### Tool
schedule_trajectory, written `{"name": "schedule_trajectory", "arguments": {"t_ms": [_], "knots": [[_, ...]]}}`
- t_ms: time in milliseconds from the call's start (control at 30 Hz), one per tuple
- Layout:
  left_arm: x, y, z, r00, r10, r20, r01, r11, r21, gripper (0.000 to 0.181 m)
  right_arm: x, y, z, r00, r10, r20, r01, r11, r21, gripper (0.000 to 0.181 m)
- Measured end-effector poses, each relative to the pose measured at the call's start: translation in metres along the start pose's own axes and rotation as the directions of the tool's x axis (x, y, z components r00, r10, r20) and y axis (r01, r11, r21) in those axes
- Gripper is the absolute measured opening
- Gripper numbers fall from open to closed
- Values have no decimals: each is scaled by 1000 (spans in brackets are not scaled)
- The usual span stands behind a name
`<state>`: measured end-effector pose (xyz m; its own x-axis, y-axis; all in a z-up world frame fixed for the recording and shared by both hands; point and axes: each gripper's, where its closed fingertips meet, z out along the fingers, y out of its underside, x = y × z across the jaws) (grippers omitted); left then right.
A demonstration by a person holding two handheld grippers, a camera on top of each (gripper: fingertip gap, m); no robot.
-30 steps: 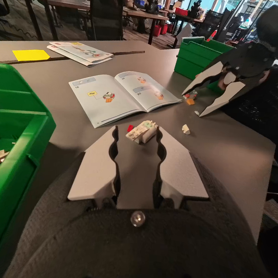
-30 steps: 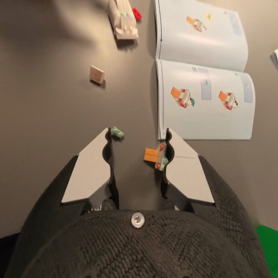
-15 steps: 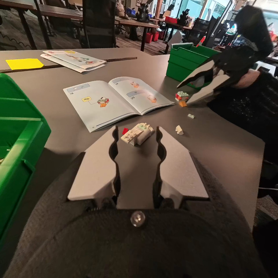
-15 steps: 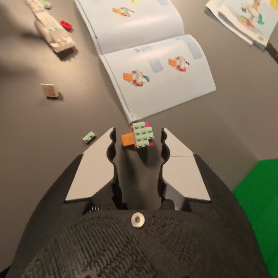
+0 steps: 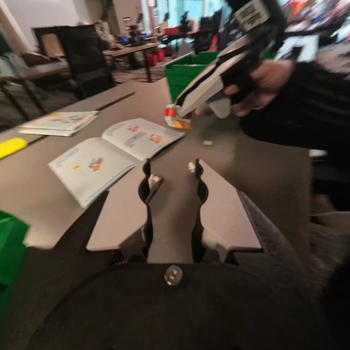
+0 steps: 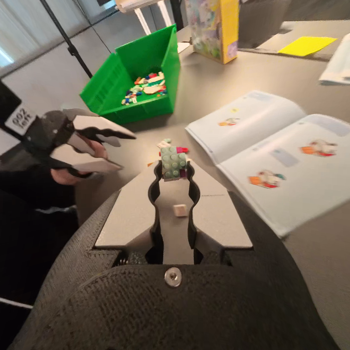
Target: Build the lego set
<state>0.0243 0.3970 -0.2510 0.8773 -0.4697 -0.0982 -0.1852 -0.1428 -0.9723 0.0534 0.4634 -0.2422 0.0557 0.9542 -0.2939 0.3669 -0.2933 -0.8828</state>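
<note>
My right gripper [image 6: 173, 166] is shut on a small Lego assembly [image 6: 173, 163] with a mint-green studded top, pink sides and an orange part. It holds the assembly above the table. In the left wrist view this gripper [image 5: 177, 110] shows at upper right with the assembly [image 5: 173, 118] at its tips. My left gripper [image 5: 171, 164] is open and empty, low over the table. A white Lego assembly [image 5: 154, 178] lies partly hidden behind its left finger. A small white piece [image 5: 191, 166] lies by its right fingertip. The left gripper [image 6: 126, 153] also shows in the right wrist view.
An open instruction booklet [image 5: 117, 157] lies ahead. A green bin [image 6: 144, 85] holds several loose pieces. Another green bin [image 5: 181, 75] stands behind the right gripper. A white tile [image 6: 180, 210], a small mint piece [image 5: 207, 143], a red piece [image 6: 183, 149], a set box [image 6: 214, 28] and yellow paper [image 6: 306, 45] are on the table. The tips of one gripper are about 8 cm away from the tips of the other. The white tile [image 6: 180, 210] sits 8 cm or so from the ends of my right fingers.
My right gripper closed on the small mint-topped assembly and lifted it off the table. My left gripper shifted, so the white assembly now sits behind its left finger.
</note>
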Motion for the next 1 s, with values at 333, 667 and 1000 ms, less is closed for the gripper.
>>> {"name": "schedule_trajectory", "arguments": {"t_ms": [333,667,1000], "knots": [[0,1,-4,906,354,230,-352,935,-51,44,-79,4,47,988,121,96,-121,993,-6,24],[-9,-14,-24,930,245,273,-271,961,63,35,-47,-3,11,978,-101,-183,107,994,25,44],[-27,-8,-40,982,-58,181,27,986,166,35,-3,68,-7,954,-272,-127,218,920,-327,34]]}}
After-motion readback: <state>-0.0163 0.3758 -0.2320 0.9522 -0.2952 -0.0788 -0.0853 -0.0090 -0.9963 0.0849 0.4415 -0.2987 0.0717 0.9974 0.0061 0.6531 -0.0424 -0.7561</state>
